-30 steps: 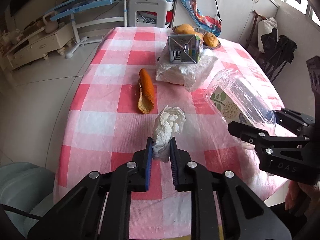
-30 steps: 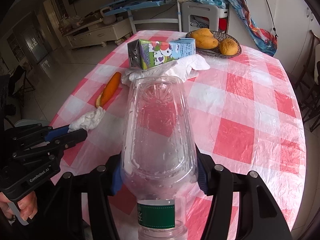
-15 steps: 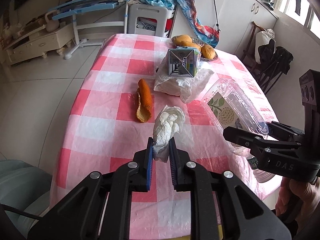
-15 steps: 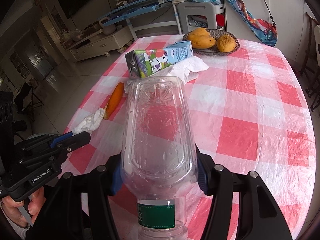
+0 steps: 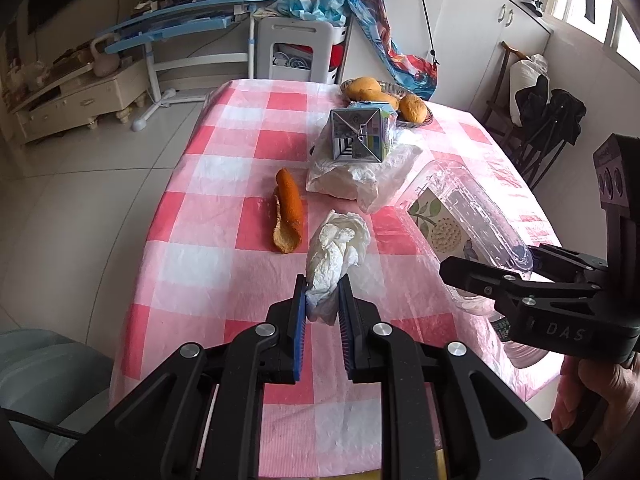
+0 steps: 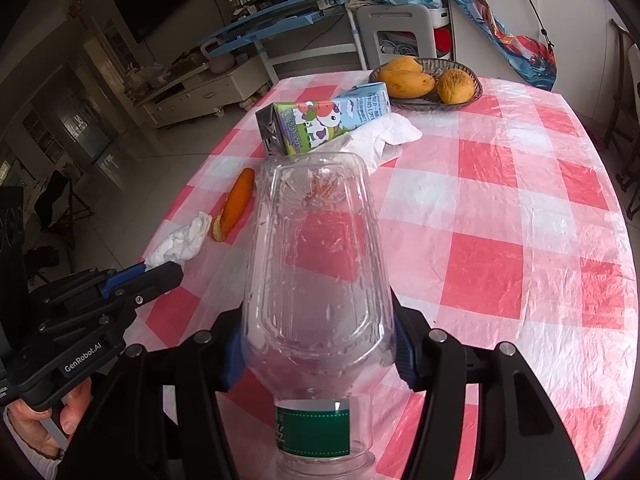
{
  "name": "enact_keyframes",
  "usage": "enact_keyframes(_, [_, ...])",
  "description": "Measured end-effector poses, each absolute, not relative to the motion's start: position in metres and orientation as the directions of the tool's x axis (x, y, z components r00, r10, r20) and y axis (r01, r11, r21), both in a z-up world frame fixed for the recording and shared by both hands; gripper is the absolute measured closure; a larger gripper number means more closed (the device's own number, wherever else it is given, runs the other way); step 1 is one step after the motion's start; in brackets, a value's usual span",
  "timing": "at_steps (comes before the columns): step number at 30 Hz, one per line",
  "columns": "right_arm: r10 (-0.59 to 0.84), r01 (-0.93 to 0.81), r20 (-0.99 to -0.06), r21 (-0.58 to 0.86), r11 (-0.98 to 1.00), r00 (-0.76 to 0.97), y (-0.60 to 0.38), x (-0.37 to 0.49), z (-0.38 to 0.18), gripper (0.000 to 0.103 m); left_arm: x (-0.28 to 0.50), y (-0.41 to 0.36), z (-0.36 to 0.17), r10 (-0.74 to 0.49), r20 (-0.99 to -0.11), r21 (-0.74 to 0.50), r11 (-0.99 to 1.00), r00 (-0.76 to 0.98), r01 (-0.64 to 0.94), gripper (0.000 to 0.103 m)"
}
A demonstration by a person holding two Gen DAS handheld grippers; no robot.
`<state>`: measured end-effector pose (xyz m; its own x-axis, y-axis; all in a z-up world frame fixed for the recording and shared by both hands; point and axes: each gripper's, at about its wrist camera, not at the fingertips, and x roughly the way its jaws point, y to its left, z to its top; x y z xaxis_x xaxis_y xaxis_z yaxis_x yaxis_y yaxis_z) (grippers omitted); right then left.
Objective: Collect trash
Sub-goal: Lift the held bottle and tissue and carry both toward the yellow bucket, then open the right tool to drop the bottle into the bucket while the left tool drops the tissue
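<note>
Mid-task: left gripper (image 5: 322,300) clamped on tissue wad (image 5: 334,252), right gripper (image 6: 318,354) clamped on clear bottle (image 6: 316,256), both lifted off tabletop (image 6: 500,208); peel (image 5: 288,210), carton (image 5: 358,136), wrapper (image 5: 360,176) ahead of left gripper, uncollected.

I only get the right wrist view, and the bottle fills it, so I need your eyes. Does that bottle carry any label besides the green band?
Observer: Yes. The left wrist view shows a leaf-and-flower label on the side of the plastic bottle.
Operator: How is the tissue held?
Observer: The left gripper pinches the near end of the crumpled tissue between its blue pads; the rest sticks out forward.
Operator: What does the carton's near end look like?
Observer: The milk carton shows a folded silver end, and it lies on a white plastic bag.
</note>
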<state>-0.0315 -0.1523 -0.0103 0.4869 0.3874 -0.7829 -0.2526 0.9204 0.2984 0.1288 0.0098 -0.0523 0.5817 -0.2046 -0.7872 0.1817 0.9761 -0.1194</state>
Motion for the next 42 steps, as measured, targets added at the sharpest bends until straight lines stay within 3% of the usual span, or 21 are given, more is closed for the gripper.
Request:
enact_keyframes(13, [0.423,-0.245,-0.753,0.345,0.906,0.504,-0.16,-0.047,-0.003,0.046,0.119,0.011,-0.043,-0.197,-0.774,-0.102,0.977,0.602,0.188,0.088])
enact_keyframes(30, [0.504,-0.3,-0.67,0.405,0.864,0.546,-0.136,-0.156,-0.001,0.046,0.078,0.021,-0.036,-0.217,-0.751,-0.125,0.974,0.623,0.188,0.088])
enact_keyframes(42, [0.455,-0.335,-0.773,0.329,0.883,0.441,-0.109,-0.202,-0.032,0.045,0.035,0.037,-0.029,-0.239,-0.727,-0.162,0.971,0.644,0.177,0.088])
